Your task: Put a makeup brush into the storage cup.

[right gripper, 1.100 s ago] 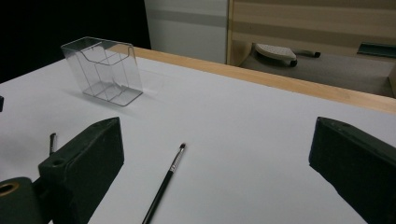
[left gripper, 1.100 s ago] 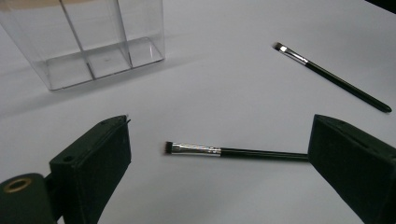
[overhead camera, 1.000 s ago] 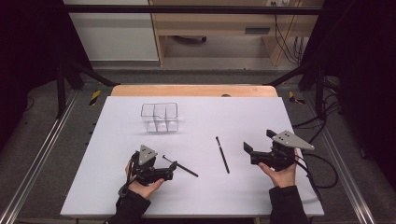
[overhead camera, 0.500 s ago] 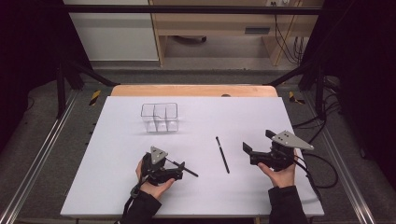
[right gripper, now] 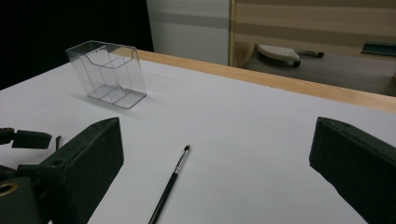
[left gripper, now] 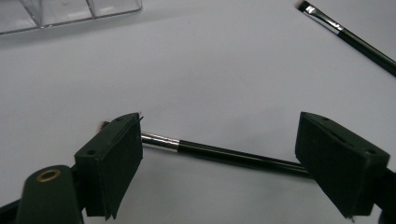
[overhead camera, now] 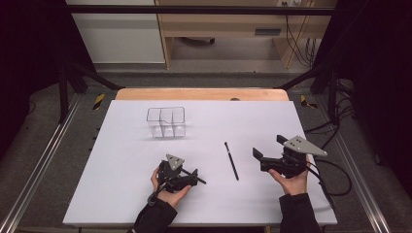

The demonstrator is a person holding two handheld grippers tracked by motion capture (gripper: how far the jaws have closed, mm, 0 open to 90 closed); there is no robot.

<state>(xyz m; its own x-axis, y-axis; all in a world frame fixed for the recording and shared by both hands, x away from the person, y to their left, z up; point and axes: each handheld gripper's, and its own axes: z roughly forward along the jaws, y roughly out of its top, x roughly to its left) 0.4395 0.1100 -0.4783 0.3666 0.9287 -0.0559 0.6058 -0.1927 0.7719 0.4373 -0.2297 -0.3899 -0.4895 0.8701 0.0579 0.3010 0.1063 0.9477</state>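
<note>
The left claw (left gripper: 219, 163) is at the pick-up step: its jaws, apart but just now closing, straddle a thin black brush with a silver ferrule (left gripper: 224, 155) lying flat on the white tabletop (overhead camera: 121, 160). Next they should close on the handle. The right claw (overhead camera: 265, 158) waits, jaws apart.

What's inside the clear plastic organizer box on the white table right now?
The clear plastic organizer box appears empty: its see-through dividers show nothing but white table. Both thin black brushes lie outside it; nothing is hidden.
</note>
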